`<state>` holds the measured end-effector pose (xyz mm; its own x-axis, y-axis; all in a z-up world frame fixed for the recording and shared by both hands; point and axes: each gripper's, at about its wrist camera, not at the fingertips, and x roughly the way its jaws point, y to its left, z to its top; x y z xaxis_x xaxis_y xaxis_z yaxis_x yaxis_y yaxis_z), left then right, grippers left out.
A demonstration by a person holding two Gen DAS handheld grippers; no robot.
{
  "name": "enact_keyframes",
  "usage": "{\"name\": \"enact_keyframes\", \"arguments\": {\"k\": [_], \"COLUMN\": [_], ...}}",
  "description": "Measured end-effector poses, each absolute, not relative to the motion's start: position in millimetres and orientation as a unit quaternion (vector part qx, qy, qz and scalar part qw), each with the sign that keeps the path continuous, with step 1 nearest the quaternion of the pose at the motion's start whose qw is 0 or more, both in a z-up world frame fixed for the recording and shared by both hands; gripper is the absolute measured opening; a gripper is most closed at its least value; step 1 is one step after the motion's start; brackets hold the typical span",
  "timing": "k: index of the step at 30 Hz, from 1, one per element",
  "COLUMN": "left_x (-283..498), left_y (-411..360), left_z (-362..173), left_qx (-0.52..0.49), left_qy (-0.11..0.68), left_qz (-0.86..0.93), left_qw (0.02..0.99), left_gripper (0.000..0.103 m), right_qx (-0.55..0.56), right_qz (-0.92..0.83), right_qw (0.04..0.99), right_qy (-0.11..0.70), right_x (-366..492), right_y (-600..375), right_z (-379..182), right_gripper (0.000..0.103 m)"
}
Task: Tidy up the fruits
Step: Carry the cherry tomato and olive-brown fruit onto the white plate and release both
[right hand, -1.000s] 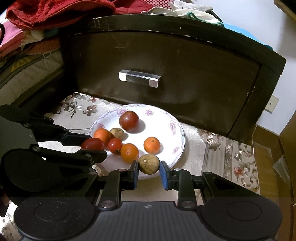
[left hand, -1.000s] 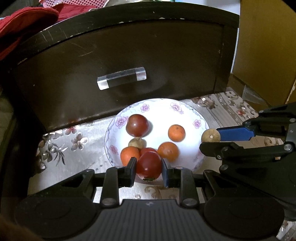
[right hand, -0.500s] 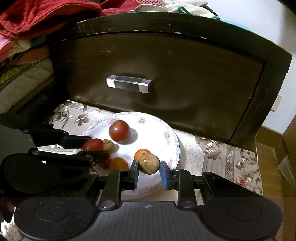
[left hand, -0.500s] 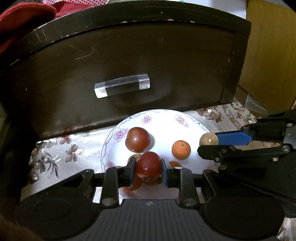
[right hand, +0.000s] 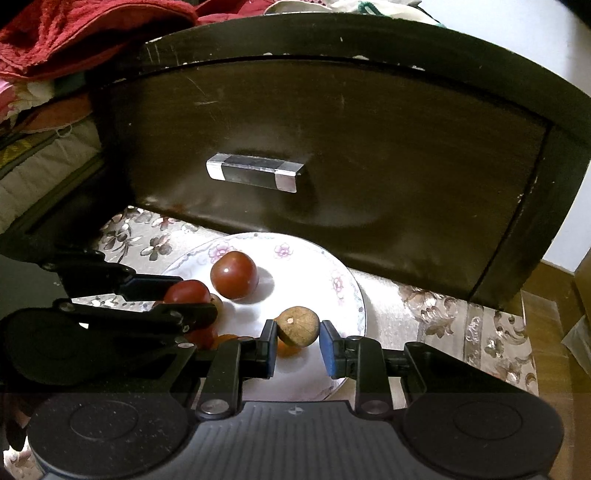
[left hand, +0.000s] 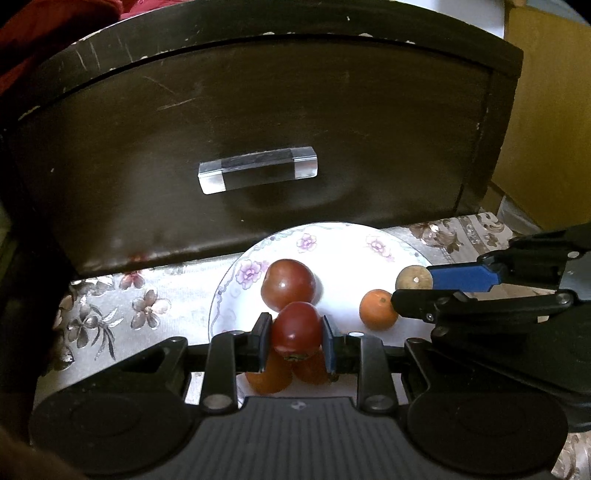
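A white floral plate (left hand: pixel 332 236) (right hand: pixel 343 291) lies on the patterned cloth before a dark drawer. My left gripper (left hand: pixel 295 338) is shut on a red tomato (left hand: pixel 295 328) (right hand: pixel 186 291) held over the plate's near side. My right gripper (right hand: pixel 298 332) is shut on a small round brown fruit (right hand: pixel 297 326) (left hand: pixel 413 278) over the plate's right part. On the plate rest a larger dark red tomato (left hand: pixel 288 290) (right hand: pixel 233 274) and a small orange (left hand: pixel 378 309). Two more orange fruits (left hand: pixel 269 376) lie partly hidden under the left fingers.
The dark wooden drawer front (left hand: pixel 258 122) with a clear handle (left hand: pixel 258 174) (right hand: pixel 255 171) rises right behind the plate. Red cloth and piled laundry (right hand: pixel 74 33) lie on top at the left. A yellow-brown board (left hand: pixel 550 110) stands to the right.
Both grippers have moved forward toward the drawer, carrying the tomato and the brown fruit further over the plate. The near fruits have slipped under the left fingers.
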<state>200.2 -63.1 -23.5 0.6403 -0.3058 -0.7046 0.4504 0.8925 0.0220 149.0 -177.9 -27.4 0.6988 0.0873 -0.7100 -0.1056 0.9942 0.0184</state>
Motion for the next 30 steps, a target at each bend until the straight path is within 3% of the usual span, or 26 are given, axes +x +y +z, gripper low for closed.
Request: {"name": "enact_keyframes", "arguments": {"k": [30], "left_x": [206.6], "left_y": [-57.1], "left_z": [-26.1], "left_qx": [0.082], "left_qy": [0.370], "left_qz": [-0.202], "left_qw": [0.903], "left_gripper": [0.039], "right_qx": [-0.005], "right_qz": [0.050], "right_qw": [0.923], "right_qy": [0.380], "right_x": [159.8], "right_y": [-179.4], "right_z": [-32.4], "right_gripper": [0.029]}}
